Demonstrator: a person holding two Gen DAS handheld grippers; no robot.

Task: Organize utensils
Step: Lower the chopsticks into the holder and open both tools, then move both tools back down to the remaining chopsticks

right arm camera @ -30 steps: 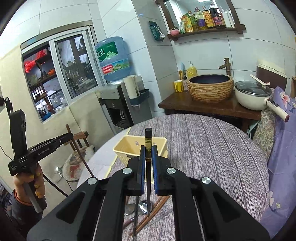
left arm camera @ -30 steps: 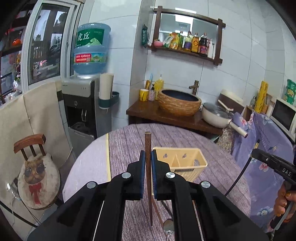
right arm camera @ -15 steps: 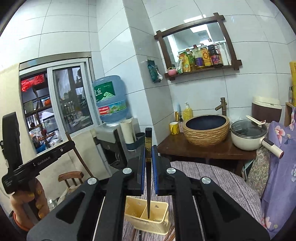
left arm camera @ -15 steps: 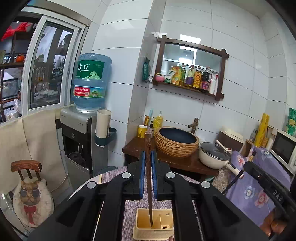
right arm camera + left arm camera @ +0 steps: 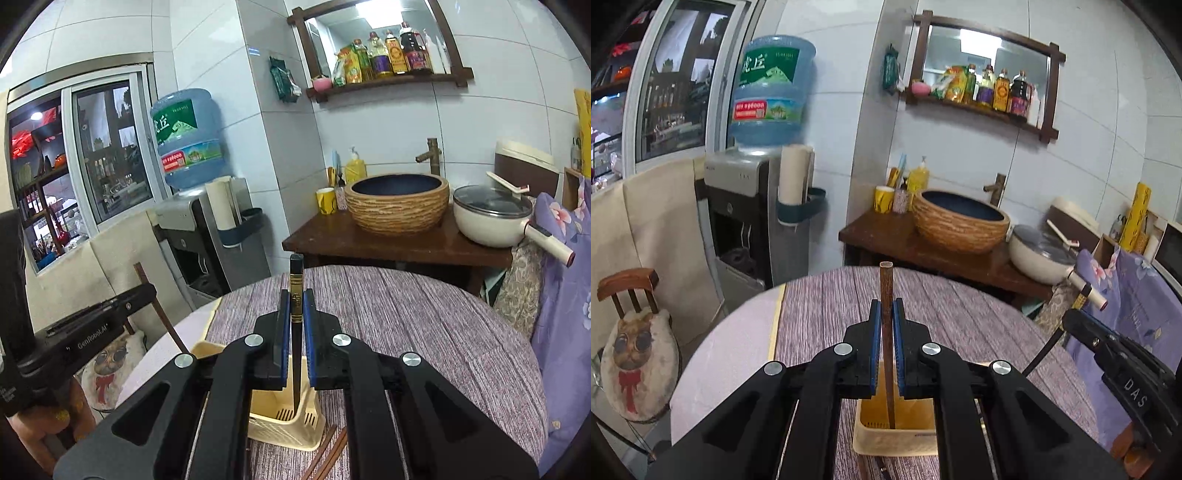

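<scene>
A home kitchen corner.
White tiled walls, water dispenser [image 5: 753,206], condiment shelf [image 5: 982,107], basin [image 5: 960,221], lidded pot [image 5: 491,218].

A brown wooden chopstick [image 5: 886,295] stands nearly upright, its lower tip reaching down into a pale yellow slotted plastic utensil basket [image 5: 894,439] that sits on the purple striped tablecloth. A black chopstick with a gold band [image 5: 296,295] also stands upright, its thin tip dipping into the same basket [image 5: 284,428]. More brown chopsticks [image 5: 327,452] lie flat on the cloth just beside the basket.
</scene>
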